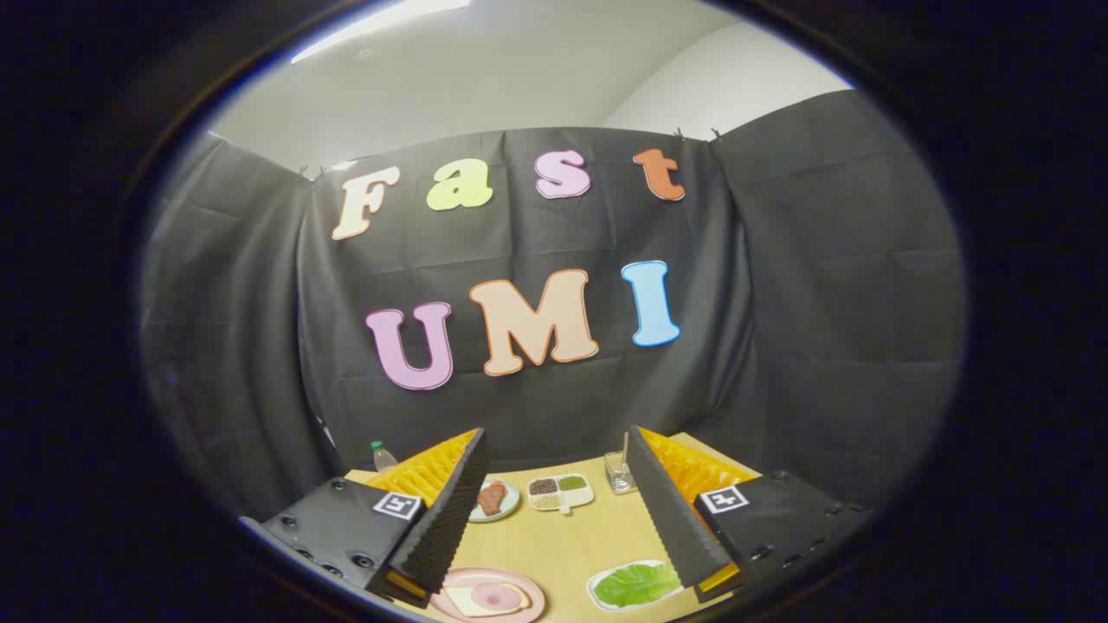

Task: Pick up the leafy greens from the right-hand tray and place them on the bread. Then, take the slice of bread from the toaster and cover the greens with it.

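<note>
A: While the gripper [558,554] is held high over the table [567,541], its fingers are seen spread wide, nothing between them.

B: Noted. Where are the greens?

A: The greens [636,584] are laid flat on a white tray [597,593], just beside the right finger, low and near. A pink plate [530,606] with a bread slice [463,606] and a round of ham [493,595] is set by the left finger. The toaster cannot be made out.

B: Further back?

A: A small plate of meat [493,499], a divided dish of grains [560,492], a glass [620,473] and a bottle [382,455] are placed beyond the fingers, near the wall.

B: Handling?

A: The leaf is judged light, thin, floppy and easily torn. A pinch at one edge is advised, so it can be lifted off; sagging is expected. The task is judged not yet started.
</note>
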`<state>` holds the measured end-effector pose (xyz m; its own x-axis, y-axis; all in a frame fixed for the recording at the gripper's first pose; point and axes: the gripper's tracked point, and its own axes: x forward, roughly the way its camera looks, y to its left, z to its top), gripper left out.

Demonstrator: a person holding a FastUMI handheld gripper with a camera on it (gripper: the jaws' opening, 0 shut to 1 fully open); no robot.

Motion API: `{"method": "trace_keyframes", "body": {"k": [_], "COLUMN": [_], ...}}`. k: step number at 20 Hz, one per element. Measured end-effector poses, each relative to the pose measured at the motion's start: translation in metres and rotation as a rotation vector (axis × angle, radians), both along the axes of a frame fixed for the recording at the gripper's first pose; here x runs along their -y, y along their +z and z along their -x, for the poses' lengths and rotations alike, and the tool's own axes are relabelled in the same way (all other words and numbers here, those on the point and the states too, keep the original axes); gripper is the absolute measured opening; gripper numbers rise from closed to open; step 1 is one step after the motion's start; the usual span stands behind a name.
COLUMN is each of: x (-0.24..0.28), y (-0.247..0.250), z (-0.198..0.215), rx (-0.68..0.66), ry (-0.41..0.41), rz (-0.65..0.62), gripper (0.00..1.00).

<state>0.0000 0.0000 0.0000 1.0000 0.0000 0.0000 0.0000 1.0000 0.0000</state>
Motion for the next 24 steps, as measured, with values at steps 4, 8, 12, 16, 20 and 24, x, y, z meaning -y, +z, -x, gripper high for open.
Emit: {"method": "trace_keyframes", "body": {"k": [4,8,12,16,20,24], "x": [0.007,0.012,0.018,0.037,0.061,0.079], "y": [-0.002,-0.006,-0.014,-0.018,-0.021,-0.027], "z": [0.005,0.005,-0.001,-0.007,-0.016,-0.034], "rx": [-0.015,-0.024,-0.047,-0.063,-0.080,-0.122], "ry": [-0.010,-0.016,-0.009,-0.021,-0.029,0.009], "rz": [0.023,0.053,0.048,0.037,0.065,0.070], "gripper": [1.00,1.00,1.00,1.00,1.00,1.00]}}
